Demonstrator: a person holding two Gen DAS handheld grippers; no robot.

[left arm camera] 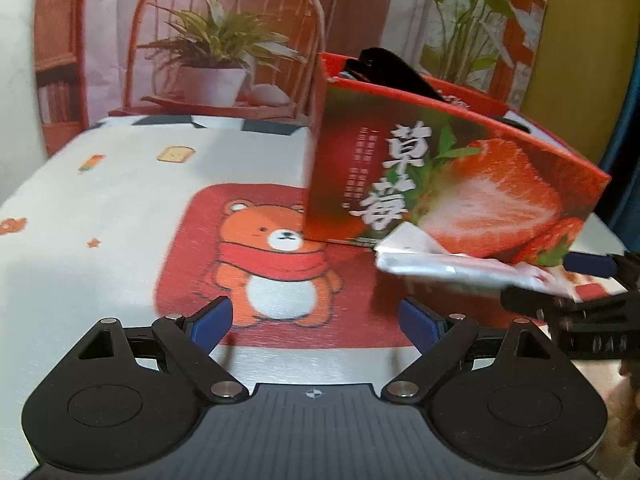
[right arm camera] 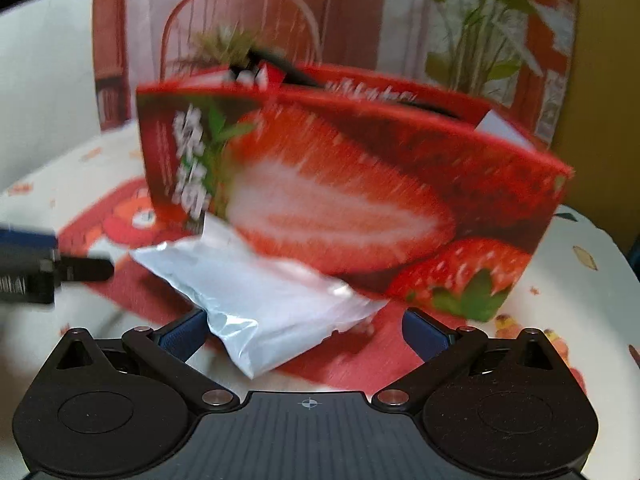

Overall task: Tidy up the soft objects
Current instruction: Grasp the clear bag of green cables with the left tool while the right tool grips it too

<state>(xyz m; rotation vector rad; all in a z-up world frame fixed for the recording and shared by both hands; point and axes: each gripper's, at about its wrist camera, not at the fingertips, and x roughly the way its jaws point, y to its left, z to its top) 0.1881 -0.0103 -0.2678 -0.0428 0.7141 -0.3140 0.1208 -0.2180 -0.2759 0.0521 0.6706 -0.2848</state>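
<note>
1. blue-padded fingers of the right gripper point(right arm camera: 306, 330) stand wide apart and released, with a white plastic pouch point(right arm camera: 256, 300) lying between and just ahead of them; whether either pad touches it cannot be told.
2. the left gripper point(left arm camera: 316, 320) is likewise spread open, gripping nothing, over the tablecloth.
3. largest on the table is a red strawberry box point(right arm camera: 360, 184), open at the top, printed with a cut strawberry and white chinese characters; something black point(left arm camera: 388, 68) pokes out over its rim.
4. the pouch is soft, crinkled and shiny, mostly white with some red print at one end point(left arm camera: 576, 280). it sits in front of the box's printed face, near its lower edge, blurred in both views.
5. the tablecloth point(left arm camera: 100, 208) is white with small food motifs and a red panel showing an orange bear in a scarf point(left arm camera: 276, 256).
6. behind the table hangs a backdrop point(left arm camera: 224, 40) picturing a chair, potted plants and shelves.
</note>
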